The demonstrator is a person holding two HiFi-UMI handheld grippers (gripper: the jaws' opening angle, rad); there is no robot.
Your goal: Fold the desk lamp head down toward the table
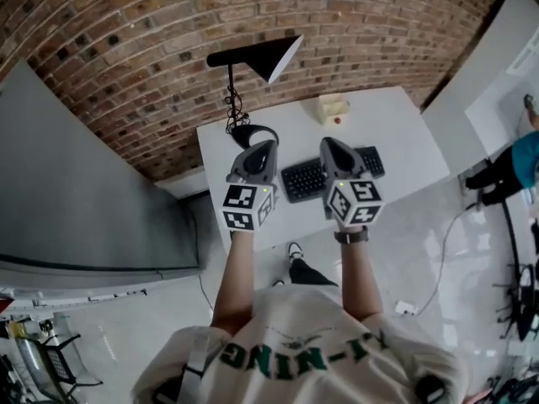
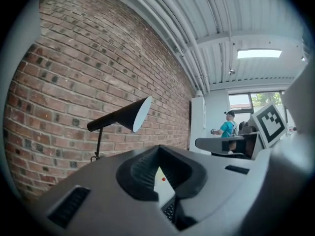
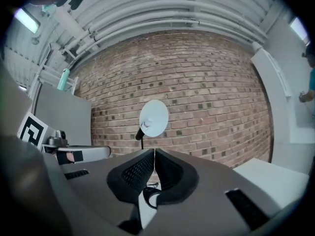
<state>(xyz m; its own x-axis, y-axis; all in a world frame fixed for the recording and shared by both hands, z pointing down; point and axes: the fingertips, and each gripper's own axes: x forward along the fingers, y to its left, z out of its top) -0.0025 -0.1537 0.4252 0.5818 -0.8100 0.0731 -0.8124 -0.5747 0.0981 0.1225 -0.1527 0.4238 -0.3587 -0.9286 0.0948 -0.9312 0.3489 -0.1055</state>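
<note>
since the lamp head (image 1: 261,55) sits up high on its thin stem at the top middle of the head view, roughly level and not tipped down at all, we'd say the fold hasn't started. so the whole job is left: get to the lamp, take hold of the head and swing it down toward the counter (image 1: 396,133). the left gripper (image 1: 266,145) and right gripper (image 1: 330,143) hang side by side mid-frame, flanking the keyboard (image 1: 307,178) in the picture and well short of the lamp. both sets of fingers are pressed together with nothing between them, so we're holding nothing. as for containers, there's just one small cream box (image 1: 333,108) with a red spot near the counter's far edge, right of the lamp. we can't tell if anything's in it. a black cable loop (image 1: 253,131) lies by the lamp's foot.
</note>
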